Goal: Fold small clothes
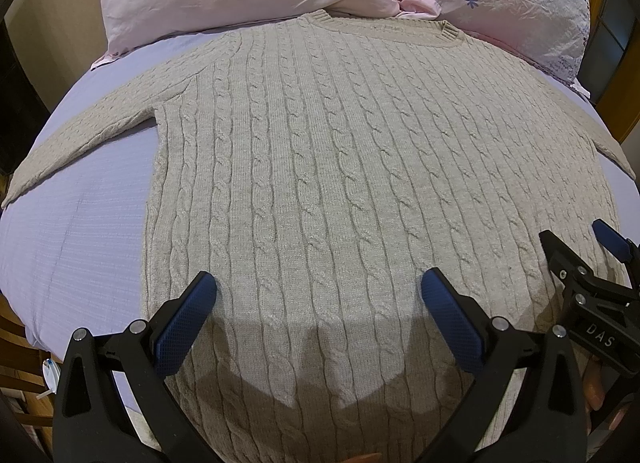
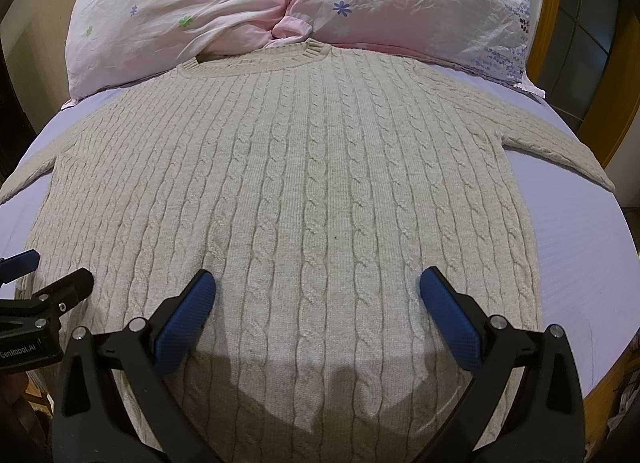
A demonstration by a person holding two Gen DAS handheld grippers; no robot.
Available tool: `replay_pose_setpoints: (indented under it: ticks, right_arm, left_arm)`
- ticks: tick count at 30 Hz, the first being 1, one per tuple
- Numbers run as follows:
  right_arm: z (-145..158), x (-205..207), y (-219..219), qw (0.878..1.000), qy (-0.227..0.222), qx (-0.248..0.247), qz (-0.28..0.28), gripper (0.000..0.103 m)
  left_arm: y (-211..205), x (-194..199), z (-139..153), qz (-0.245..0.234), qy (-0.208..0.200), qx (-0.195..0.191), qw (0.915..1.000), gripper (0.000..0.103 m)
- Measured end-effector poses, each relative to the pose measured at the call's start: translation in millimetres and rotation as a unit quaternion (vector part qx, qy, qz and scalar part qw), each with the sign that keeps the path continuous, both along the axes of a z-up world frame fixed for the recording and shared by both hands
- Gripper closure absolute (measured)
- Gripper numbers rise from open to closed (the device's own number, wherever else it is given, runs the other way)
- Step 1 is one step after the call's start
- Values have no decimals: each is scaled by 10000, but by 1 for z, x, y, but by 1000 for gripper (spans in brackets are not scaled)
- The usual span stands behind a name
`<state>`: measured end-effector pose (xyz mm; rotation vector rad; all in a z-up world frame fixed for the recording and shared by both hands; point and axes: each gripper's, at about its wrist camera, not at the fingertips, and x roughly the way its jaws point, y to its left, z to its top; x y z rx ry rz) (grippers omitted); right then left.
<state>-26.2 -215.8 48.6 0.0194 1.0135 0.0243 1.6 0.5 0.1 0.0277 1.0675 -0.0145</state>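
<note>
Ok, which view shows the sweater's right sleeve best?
The right wrist view: the right sleeve lies flat across the lilac sheet, visible from the armpit out toward its tapering end. In the left wrist view only a short strip of that sleeve shows at the frame edge.

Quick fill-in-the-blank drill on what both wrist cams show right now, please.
1. The sweater lies flat with its collar toward the two ____.
2. Both the left gripper and the right gripper have jaws that are ____.
3. Both sleeves are spread ____ from the body, not folded in.
4. The sheet under the sweater is ____ in colour.

Missing words: pillows; open; outward; lilac
</note>
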Motion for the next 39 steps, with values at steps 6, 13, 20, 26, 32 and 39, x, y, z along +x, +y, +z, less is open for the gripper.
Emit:
replay_pose_setpoints:
  ticks: [6,13,20,26,32,39]
  right_arm:
    - [-1,0,0,10000,3,-1,1,2]
    - [-1,0,1,10000,6,-2,1,2]
    - [-2,2,2,10000,-15,17,95,2]
    - [20,13,-97,9864,-441,1419,-702,2]
    - [19,14,-303,9019,-815,2543,-3394,39]
    - [-29,24,-428,8067,-594,3595,-4653,69]
  left_arm:
    - [-1,-2,0,-1,-7,2,10000,1]
    - [-1,-2,0,-1,-5,1,10000,1]
    - [0,-2,0,-4,-28,5,10000,1]
    - [0,-10,3,-135,-286,-32,9995,1]
    - [62,-3,20,-161,-1098,-1947,9746,1]
    - [126,20,34,429,-1663,-2035,9639,1]
